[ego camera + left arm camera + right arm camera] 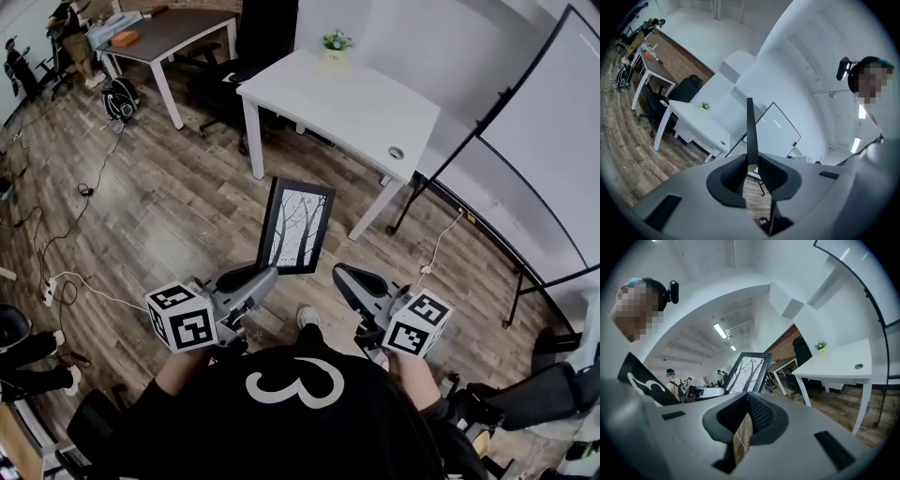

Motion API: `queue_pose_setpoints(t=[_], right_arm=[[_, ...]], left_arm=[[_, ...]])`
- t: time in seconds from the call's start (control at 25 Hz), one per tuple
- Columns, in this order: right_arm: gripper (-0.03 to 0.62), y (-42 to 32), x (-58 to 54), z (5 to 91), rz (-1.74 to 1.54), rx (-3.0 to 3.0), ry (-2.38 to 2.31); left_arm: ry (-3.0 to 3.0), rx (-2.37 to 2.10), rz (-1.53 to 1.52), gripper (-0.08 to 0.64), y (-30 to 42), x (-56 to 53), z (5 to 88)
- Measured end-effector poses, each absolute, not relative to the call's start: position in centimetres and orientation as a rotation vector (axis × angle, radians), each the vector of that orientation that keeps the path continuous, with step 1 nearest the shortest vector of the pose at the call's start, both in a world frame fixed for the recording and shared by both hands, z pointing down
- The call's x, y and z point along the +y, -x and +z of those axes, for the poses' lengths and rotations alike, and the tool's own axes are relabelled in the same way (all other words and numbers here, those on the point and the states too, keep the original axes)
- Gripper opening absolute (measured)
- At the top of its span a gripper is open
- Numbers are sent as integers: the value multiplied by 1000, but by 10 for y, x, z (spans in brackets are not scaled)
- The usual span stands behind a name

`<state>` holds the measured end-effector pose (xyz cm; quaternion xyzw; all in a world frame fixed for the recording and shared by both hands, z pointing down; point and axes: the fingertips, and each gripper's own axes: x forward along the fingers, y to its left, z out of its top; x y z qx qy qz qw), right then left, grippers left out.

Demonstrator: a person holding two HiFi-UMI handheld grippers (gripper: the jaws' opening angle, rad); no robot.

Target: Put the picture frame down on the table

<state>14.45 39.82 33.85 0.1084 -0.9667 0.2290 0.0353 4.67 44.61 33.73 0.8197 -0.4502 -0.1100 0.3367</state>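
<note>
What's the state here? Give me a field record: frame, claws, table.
frame: upright, in the air over the floor, not on the table
left claw: shut on the frame's lower edge
right claw: shut, empty, beside the frame
table: white, ahead, plant at its far edge
task: not yet done

Office: white desk (pixel 347 98), whiteboard (pixel 553 141), office chairs (pixel 239 66)
</note>
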Motion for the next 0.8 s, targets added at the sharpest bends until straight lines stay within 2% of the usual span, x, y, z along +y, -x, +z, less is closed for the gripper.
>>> queue_pose_setpoints(t=[0.8], right_arm=[[23,-146,237,346,749,-2962,-216]], left_arm=[[-2064,-1258,-297,80,-54,295,347]])
